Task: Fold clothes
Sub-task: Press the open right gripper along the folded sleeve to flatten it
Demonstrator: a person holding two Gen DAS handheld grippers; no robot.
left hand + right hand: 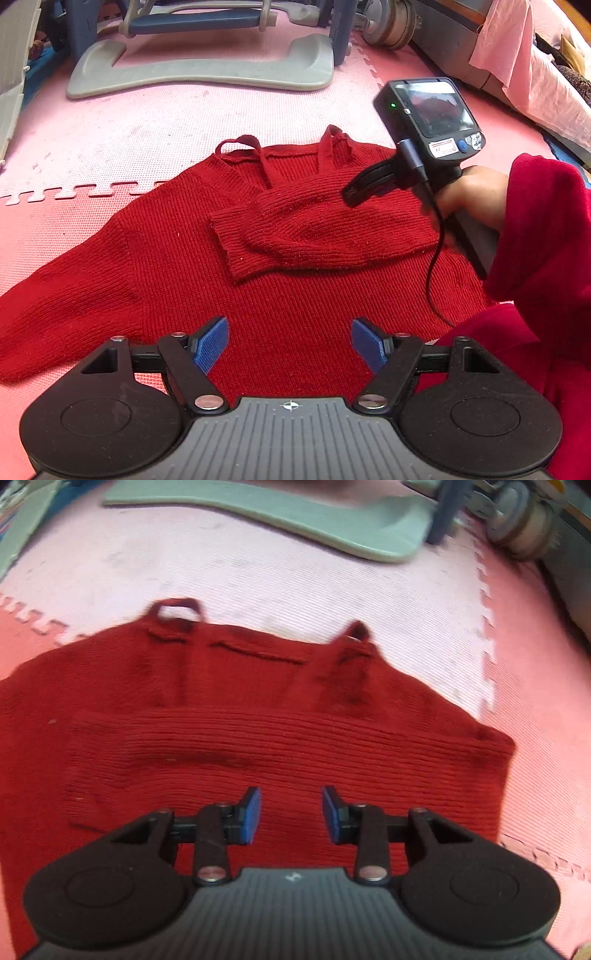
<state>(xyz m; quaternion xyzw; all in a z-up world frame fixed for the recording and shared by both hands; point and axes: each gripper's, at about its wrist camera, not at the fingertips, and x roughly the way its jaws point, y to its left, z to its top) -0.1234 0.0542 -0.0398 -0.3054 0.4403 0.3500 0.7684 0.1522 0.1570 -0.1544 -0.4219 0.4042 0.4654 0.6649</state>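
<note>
A red knit sweater (177,266) lies flat on the pink foam mat (166,122), with two shoulder loops at its far edge. One sleeve (314,229) is folded across the chest. The other sleeve (55,314) stretches out to the left. My left gripper (290,345) hangs open over the sweater's near part with nothing between its blue pads. A hand in a red sleeve holds my right gripper (354,192) just above the folded sleeve. In the right wrist view, which is blurred, the right gripper (291,814) stands partly open and empty over the folded sleeve (221,746) of the sweater (258,679).
A grey plastic stand base (199,74) sits on the mat beyond the sweater, also seen as the base (295,517). A wheel (388,22) and pale pink cloth (517,55) are at the far right. A white panel (11,74) lines the left edge.
</note>
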